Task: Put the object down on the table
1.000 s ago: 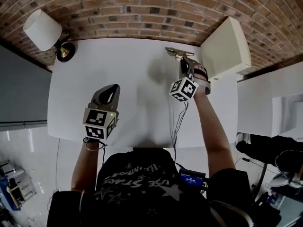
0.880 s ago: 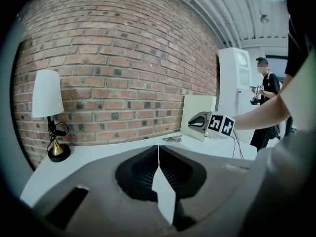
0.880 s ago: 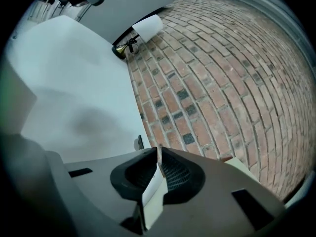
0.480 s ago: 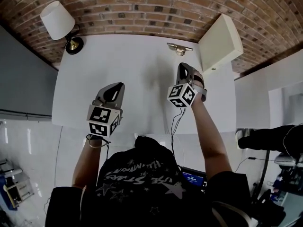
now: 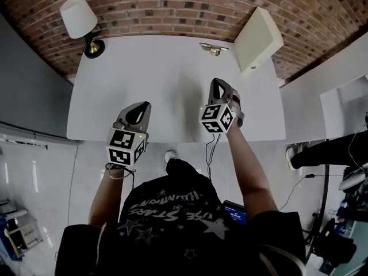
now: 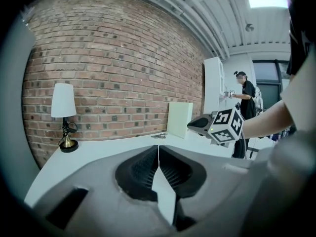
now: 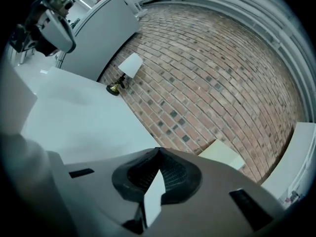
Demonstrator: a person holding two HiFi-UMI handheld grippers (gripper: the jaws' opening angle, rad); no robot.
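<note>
A small metal object (image 5: 213,49) lies on the white table (image 5: 172,79) near its far edge, by the brick wall; the left gripper view shows the object (image 6: 159,136) far off. My right gripper (image 5: 218,87) hovers over the table's near right part, well short of the object, jaws shut with nothing between them. Over the near left edge is my left gripper (image 5: 139,110), also shut and holding nothing. In their own views the left gripper (image 6: 158,146) and the right gripper (image 7: 157,150) each show jaws meeting in a closed line.
A white-shaded lamp (image 5: 80,22) stands at the table's far left corner. A pale board (image 5: 257,39) leans at the far right, beside the object. A grey partition (image 5: 29,85) runs along the left. A person (image 6: 244,90) stands far back in the left gripper view.
My right gripper has drawn back from the metal object toward the near edge. The head camera has pulled back too. The left gripper has hardly moved.
</note>
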